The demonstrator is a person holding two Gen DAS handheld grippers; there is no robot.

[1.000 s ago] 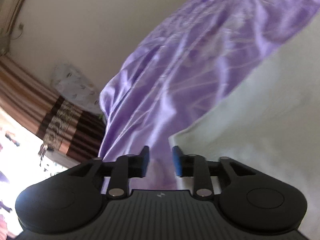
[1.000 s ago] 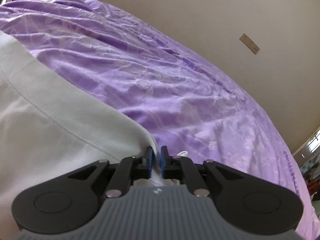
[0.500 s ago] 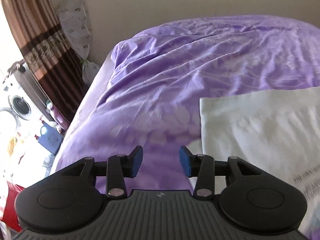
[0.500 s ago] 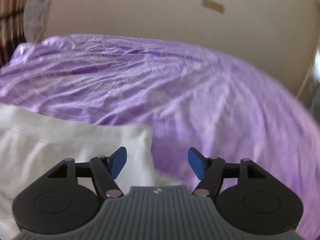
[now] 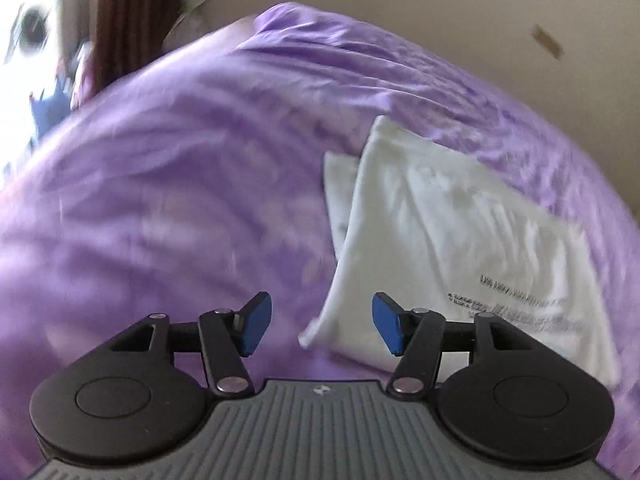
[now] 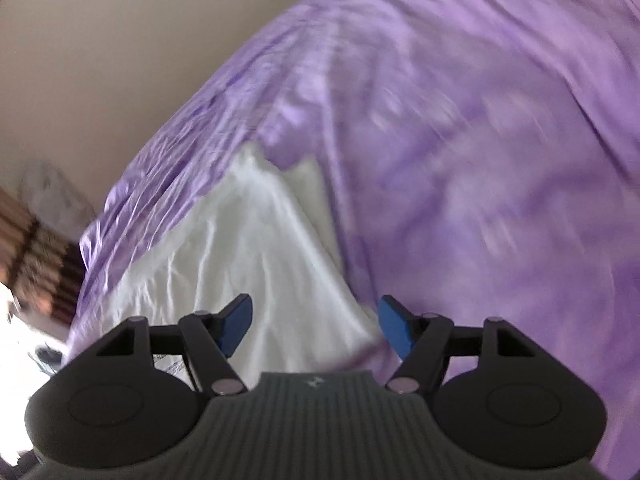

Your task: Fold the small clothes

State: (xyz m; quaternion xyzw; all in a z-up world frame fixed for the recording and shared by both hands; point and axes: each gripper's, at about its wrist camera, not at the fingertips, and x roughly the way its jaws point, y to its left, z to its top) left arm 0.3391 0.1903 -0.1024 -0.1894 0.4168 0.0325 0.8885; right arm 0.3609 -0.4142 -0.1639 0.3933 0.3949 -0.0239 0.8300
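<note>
Beige wall (image 5: 400, 8), purple-sheeted bed (image 5: 160, 184), striped brown curtain (image 5: 128, 20), bright daylight

Soft daylight; blown-out glare at the window (image 5: 16, 80) on the left edge. Motion blur smears the bed (image 5: 160, 200) in both views; fisheye bending curves the wall (image 6: 100, 60) and edges

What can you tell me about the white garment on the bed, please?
The white garment is a thin, soft-looking fabric piece lying folded and fairly flat on the purple bedspread. A second layer peeks out along one edge, and small dark printed text sits near one end. Its surface shows light creases. In the right wrist view it narrows to a point toward the wall. Nothing grips it: both grippers hover above, with their jaws opening and no cloth between them. It touches only the bedspread.
</note>
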